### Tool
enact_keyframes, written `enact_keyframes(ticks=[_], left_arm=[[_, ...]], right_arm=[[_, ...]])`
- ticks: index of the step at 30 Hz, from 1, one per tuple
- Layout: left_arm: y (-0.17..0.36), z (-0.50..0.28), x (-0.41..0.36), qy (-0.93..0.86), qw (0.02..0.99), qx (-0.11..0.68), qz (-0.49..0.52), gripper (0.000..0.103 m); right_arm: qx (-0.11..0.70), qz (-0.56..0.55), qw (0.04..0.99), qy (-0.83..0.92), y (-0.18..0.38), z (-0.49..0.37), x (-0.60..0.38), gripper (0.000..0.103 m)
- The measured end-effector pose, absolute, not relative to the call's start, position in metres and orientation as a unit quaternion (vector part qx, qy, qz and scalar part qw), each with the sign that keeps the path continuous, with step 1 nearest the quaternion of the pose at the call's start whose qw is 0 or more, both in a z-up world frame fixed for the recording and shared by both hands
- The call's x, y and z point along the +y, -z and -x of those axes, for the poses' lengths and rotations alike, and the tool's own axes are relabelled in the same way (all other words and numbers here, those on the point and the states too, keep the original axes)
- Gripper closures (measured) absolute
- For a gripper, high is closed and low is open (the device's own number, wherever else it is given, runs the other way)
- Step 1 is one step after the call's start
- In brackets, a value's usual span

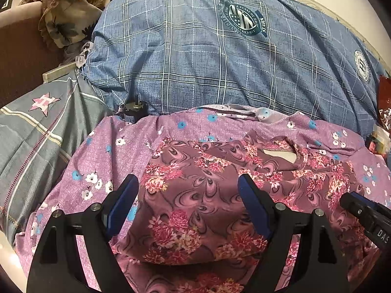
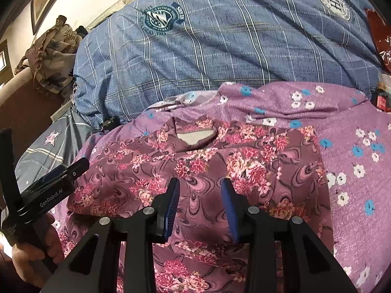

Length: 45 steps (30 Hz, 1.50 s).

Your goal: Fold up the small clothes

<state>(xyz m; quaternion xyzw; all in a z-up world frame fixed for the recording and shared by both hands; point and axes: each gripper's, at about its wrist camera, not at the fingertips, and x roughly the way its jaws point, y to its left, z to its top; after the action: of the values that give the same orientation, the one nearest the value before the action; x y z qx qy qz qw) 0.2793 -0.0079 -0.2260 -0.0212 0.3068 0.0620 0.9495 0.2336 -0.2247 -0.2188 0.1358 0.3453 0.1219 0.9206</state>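
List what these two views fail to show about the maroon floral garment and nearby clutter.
- Maroon floral garment: near hem, both views, hidden behind the tool frames.
- Small black object: left wrist view, too small to identify.
- Red shiny packet: right wrist view, cut off by the edge.

- The floral garment (image 1: 207,200) runs off the bottom edge in both views; its lower hem is out of sight.
- A small black object (image 1: 132,108) sits half-buried between the blue plaid quilt (image 1: 207,56) and the purple sheet (image 1: 102,151); what it is cannot be told.
- A red packet (image 2: 380,39) is cut off by the right edge.
- The quilt's crest lettering is too small to read.
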Motion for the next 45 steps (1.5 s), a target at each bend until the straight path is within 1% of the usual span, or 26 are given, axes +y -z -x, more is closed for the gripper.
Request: enact_keyframes(ticks=[10, 18, 35, 40, 45], left_arm=[[0.228, -0.281, -0.015, -0.067, 0.949, 0.308, 0.012, 0.019], [0.230, -0.277, -0.023, -0.056, 0.950, 0.306, -0.006, 0.019], [0.235, -0.277, -0.040, -0.049, 0.949, 0.309, -0.027, 0.019], [0.235, -0.277, -0.040, -0.048, 0.949, 0.310, -0.028, 0.019], [0.235, -0.276, -0.042, -0.046, 0.949, 0.309, -0.030, 0.019]], right_arm=[[0.360, -0.132, 0.917, -0.115, 0.226, -0.236, -0.221, 0.065], [0.381, -0.104, 0.916, -0.074, 0.233, -0.241, -0.214, 0.065], [0.354, -0.006, 0.934, 0.042, 0.222, -0.235, -0.217, 0.065], [0.340, 0.007, 0.938, 0.069, 0.217, -0.233, -0.221, 0.065], [0.343, 0.008, 0.936, 0.078, 0.218, -0.234, -0.224, 0.065]])
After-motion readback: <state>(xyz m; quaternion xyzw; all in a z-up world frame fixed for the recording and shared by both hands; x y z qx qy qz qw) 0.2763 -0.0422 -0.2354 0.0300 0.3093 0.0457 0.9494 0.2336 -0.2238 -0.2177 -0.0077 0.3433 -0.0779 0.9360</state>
